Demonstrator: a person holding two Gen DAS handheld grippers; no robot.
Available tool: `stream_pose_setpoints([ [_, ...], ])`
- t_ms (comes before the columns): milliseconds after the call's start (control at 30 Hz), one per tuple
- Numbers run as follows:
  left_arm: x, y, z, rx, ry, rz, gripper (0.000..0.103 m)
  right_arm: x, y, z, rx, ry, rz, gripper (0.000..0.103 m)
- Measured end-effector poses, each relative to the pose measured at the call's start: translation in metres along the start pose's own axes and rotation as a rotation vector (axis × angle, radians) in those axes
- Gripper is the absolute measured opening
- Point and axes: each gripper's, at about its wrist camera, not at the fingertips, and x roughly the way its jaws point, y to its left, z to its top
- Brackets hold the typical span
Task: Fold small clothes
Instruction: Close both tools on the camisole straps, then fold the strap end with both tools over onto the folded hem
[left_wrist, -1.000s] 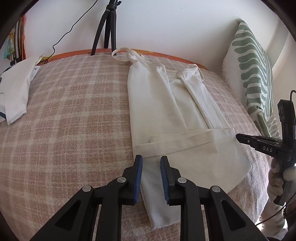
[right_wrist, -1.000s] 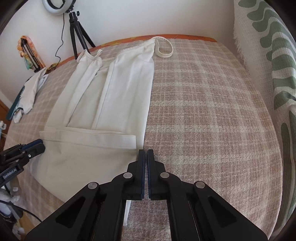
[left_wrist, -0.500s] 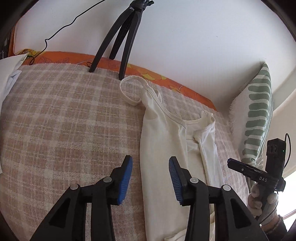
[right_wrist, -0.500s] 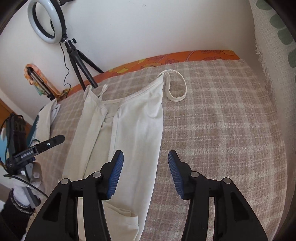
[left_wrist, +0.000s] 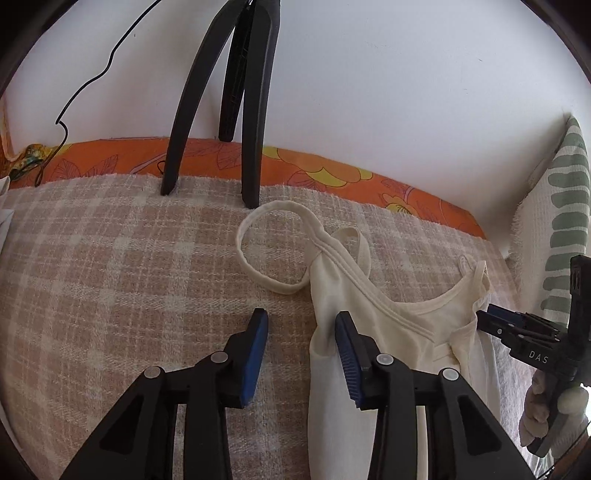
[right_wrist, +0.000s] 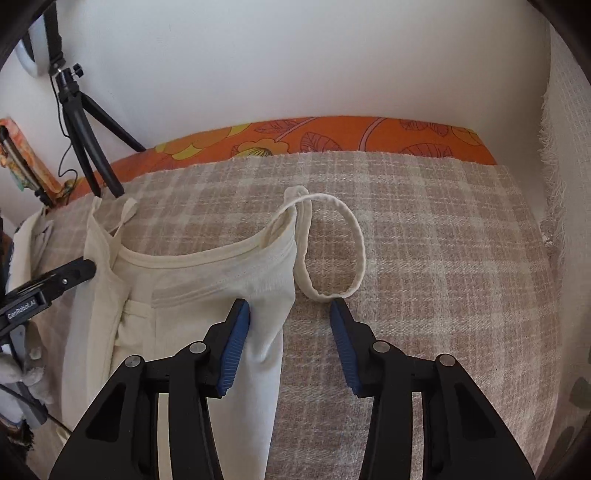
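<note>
A cream tank top (left_wrist: 391, 332) lies on a plaid blanket (left_wrist: 110, 288), sides folded inward. Its strap loop (left_wrist: 266, 247) lies flat near the far edge. My left gripper (left_wrist: 301, 343) is open, low over the blanket, straddling the top's left edge just below that loop. In the right wrist view the top (right_wrist: 207, 280) and another strap loop (right_wrist: 332, 254) show. My right gripper (right_wrist: 290, 326) is open, straddling the top's right edge just below the loop. Each gripper shows in the other's view: the right one (left_wrist: 517, 332), the left one (right_wrist: 48, 280).
A black tripod (left_wrist: 236, 96) stands on the blanket's far edge by the white wall. An orange floral sheet (left_wrist: 332, 173) borders the blanket. A green-patterned white pillow (left_wrist: 557, 206) leans at the right. More white clothing (right_wrist: 29, 236) lies at the left.
Both grippers moved from the hem end up to the strap end of the top and lowered. Both opened wide, the right from shut.
</note>
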Motion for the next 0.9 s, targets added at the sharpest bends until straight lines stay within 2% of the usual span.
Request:
stream_pose_setpoints([
  [133, 0.008, 0.000, 0.007, -0.019, -0.007, -0.019, 0.043, 0.011, 0.004, 0.009, -0.014, 0.006, -0.003, 0.045],
  [233, 0.013, -0.004, 0.014, -0.013, -0.010, -0.007, 0.038, 0.016, 0.005, 0.014, 0.006, -0.009, -0.001, 0.045],
  [300, 0.018, -0.009, 0.017, -0.001, -0.006, 0.003, 0.022, 0.018, 0.006, 0.016, 0.014, -0.016, -0.004, 0.045],
  [333, 0.021, -0.010, 0.017, 0.006, 0.000, 0.001, 0.013, 0.018, 0.008, 0.016, 0.008, -0.020, -0.010, 0.039],
  [367, 0.022, -0.012, 0.017, 0.009, -0.001, -0.002, 0.006, 0.018, 0.010, 0.015, -0.002, -0.021, -0.001, 0.023],
  [400, 0.021, -0.014, 0.017, 0.012, -0.002, -0.009, 0.005, 0.019, 0.014, 0.016, -0.010, -0.014, 0.020, 0.015],
  [467, 0.017, -0.017, 0.015, 0.025, -0.007, -0.017, 0.003, 0.018, 0.021, 0.016, -0.037, -0.015, -0.013, 0.009],
  [533, 0.007, -0.019, 0.013, 0.034, -0.019, -0.042, 0.003, 0.015, 0.027, 0.014, -0.063, -0.029, -0.025, 0.009],
  [700, -0.026, -0.021, 0.008, 0.051, -0.045, -0.080, 0.003, -0.015, 0.013, 0.001, 0.021, -0.084, 0.056, 0.008],
  [900, -0.059, -0.031, -0.007, 0.066, -0.072, -0.115, 0.003, -0.055, 0.008, -0.018, 0.037, -0.137, 0.105, 0.008],
])
